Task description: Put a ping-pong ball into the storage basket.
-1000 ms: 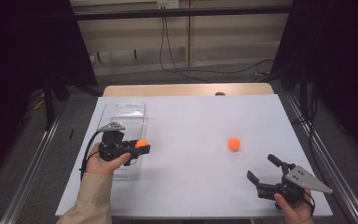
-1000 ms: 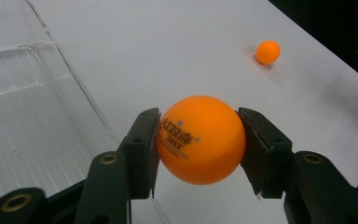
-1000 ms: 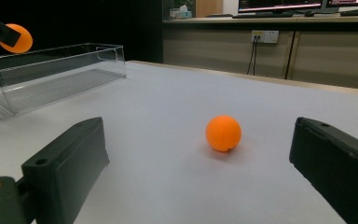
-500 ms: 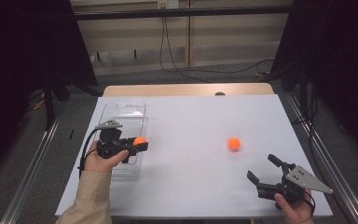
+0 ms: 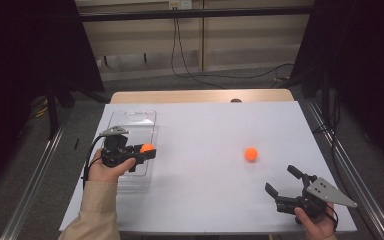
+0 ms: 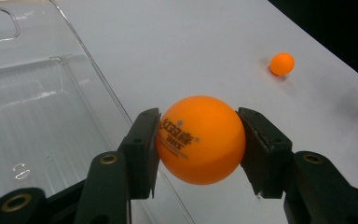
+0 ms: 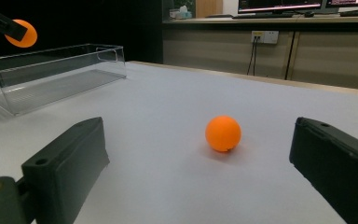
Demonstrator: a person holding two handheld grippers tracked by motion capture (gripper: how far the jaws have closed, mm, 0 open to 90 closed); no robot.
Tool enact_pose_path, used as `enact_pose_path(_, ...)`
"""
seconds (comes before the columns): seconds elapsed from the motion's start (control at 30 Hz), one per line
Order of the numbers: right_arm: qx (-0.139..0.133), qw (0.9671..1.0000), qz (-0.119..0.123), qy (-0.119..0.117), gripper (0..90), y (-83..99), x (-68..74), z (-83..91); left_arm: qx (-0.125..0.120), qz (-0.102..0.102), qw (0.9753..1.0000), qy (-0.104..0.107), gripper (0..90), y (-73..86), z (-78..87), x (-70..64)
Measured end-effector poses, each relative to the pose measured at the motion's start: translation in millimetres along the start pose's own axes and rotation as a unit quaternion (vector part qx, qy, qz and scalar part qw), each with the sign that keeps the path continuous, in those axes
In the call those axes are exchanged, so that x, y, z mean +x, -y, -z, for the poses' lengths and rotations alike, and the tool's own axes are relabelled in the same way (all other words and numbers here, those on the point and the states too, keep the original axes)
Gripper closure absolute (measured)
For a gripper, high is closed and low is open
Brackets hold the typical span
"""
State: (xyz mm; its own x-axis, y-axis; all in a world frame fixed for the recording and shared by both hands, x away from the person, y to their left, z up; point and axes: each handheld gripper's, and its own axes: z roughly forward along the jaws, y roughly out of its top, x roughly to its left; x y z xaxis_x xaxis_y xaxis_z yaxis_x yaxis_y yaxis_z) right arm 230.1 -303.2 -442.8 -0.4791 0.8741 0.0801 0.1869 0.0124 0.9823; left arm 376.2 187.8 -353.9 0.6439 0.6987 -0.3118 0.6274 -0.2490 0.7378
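My left gripper (image 5: 147,150) is shut on an orange ping-pong ball (image 6: 198,138), held above the right rim of the clear plastic tray (image 5: 130,120). The held ball (image 5: 146,148) appears far off at the upper left of the right gripper view, held ball (image 7: 22,33). A second orange ball (image 5: 251,153) rests on the white table, right of centre; it is the small second ball (image 6: 282,63) at the far right in the left gripper view. My right gripper (image 5: 284,181) stands open near the front right edge, with that second ball (image 7: 223,133) lying ahead between its jaws, apart from them.
The white table (image 5: 205,130) has a wooden strip along its far edge. The clear tray (image 7: 51,70) lies lengthwise at the left side. Metal rails run along both sides of the table. Cables lie on the floor behind.
My left gripper with its ball has drifted slightly left over the tray's rim. The right gripper and the loose ball have not moved.
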Motion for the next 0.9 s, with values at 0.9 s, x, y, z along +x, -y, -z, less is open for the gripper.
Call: enact_pose_path(0.9, 0.0, 1.0, 0.001, -0.001, 3.4, 0.0, -0.1, -0.2, -0.002, 0.0, 0.9998, -0.02, 50.9, -5.9, 4.3, 9.6)
